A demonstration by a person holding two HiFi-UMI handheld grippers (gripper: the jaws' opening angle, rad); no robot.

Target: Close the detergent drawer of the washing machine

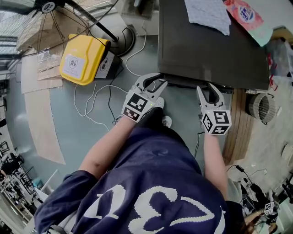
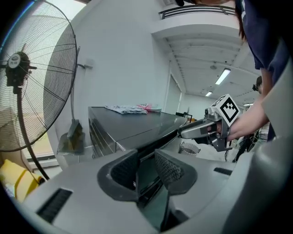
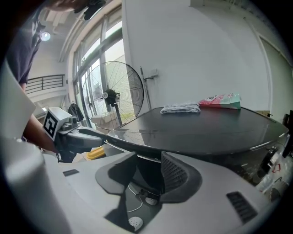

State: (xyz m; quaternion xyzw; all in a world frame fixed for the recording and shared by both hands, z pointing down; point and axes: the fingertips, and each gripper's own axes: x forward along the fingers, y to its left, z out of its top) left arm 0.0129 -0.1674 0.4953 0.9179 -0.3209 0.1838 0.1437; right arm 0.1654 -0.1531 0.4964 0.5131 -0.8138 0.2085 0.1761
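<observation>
Both released and empty, the left tongs and right tongs hang near the front edge of the washing machine; the dark strip between them is likely the detergent drawer, seemingly almost in, so a final push may remain

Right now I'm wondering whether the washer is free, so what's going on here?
A person stands at the front of a dark washing machine, holding a gripper in each hand. The left gripper and the right gripper are both at the machine's upper front edge, jaws apart, with nothing held. A cloth and a pink packet lie on top. The drawer itself can't be made out clearly.
</observation>
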